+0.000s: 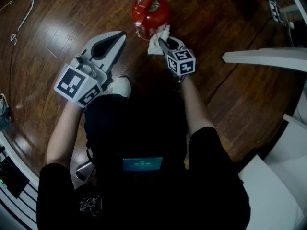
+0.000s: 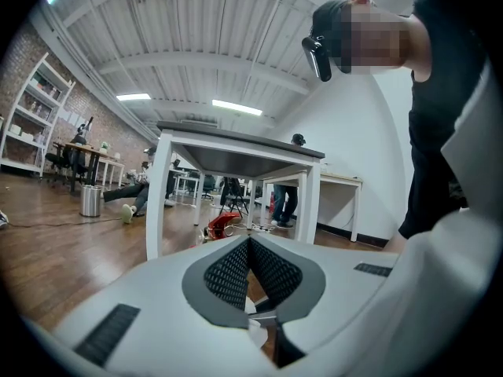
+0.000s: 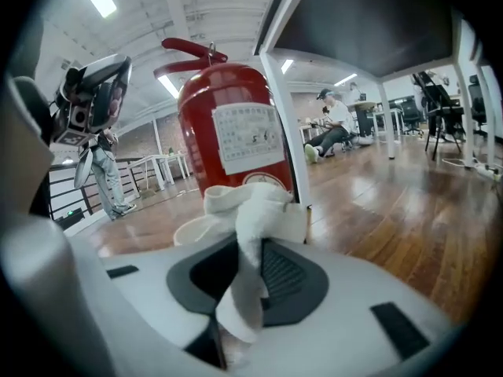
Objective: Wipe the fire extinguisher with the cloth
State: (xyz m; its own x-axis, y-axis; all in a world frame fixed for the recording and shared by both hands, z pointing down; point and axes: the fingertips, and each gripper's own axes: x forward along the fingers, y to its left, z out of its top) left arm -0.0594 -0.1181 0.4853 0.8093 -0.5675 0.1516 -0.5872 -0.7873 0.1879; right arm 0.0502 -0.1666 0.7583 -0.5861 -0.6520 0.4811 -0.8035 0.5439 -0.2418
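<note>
Dark wooden floor (image 1: 230,95), white table (image 2: 159,203) — dark top, metal bin (image 2: 91,201), wall shelves (image 2: 31,116)

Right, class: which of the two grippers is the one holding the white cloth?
The right gripper: its jaws pinch the white cloth near the red fire extinguisher; the left gripper is shut, empty.

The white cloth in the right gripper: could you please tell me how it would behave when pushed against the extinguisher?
The cloth is probably floppy: it bunches and droops in folds between the jaws of the right gripper. It looks light, so it should crumple and mould to the round body of the fire extinguisher. Its loose ends may trail.
</note>
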